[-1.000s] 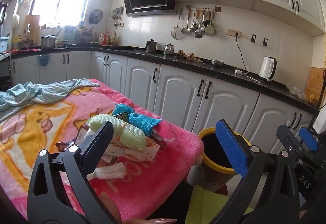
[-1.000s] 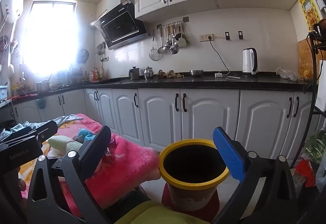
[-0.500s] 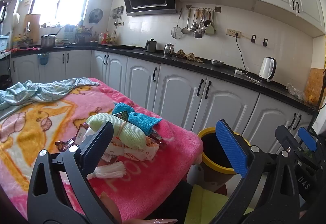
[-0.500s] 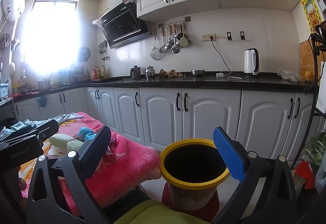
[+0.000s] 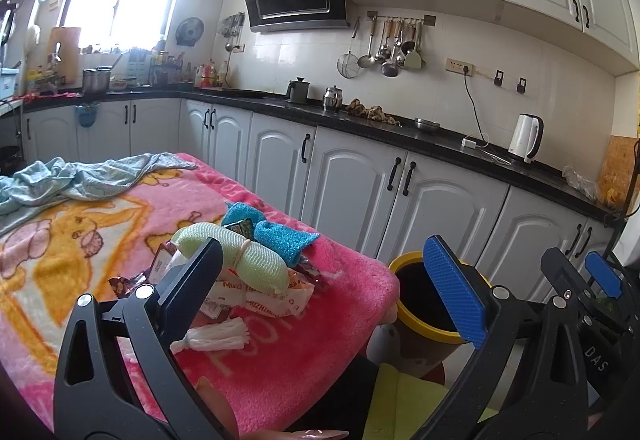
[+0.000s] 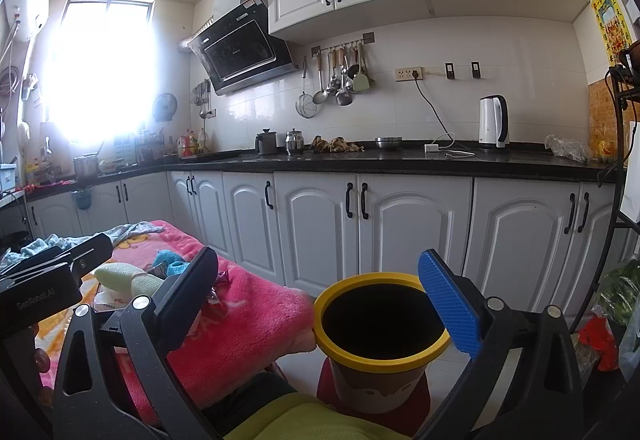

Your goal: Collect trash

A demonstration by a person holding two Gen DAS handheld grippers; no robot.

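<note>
**Both grippers empty, litter to the left, bin to the right**

The left gripper [image 5: 320, 292] stood with its jaws spread wide and nothing between them, held above the near edge of the table [image 5: 280, 372], which was draped in a pink blanket. The right gripper [image 6: 316, 300] was likewise wide and empty, and framed the mouth of the yellow-rimmed bin [image 6: 380, 360] that stood on the floor just off the table's right corner.

The trash pile [image 5: 256, 296] lay ahead of the left jaws and slightly to their left, partly hidden behind the black finger: printed wrappers [image 5: 276, 304], with a white tied bundle [image 5: 216, 338] nearest the jaws. A pale green mesh roll [image 5: 236, 260] rested on the wrappers, its long axis running from far left to near right, and a blue cloth [image 5: 280, 236] sat behind it. Whether the roll and the cloth counted as trash could not be told.

The left gripper was plainly the nearer one to the pile; from the right wrist view the litter lay well off to the left, past the other tool. A pick would likely fall to the left side, then a carry rightward over the table's corner to the bin. That path looked open, though the blanket's soft edge drooped close to the bin's rim, and the right gripper stood beside the opening. A rumpled blue sheet [image 5: 80, 180] lay at the table's far end, well apart from the pile
</note>
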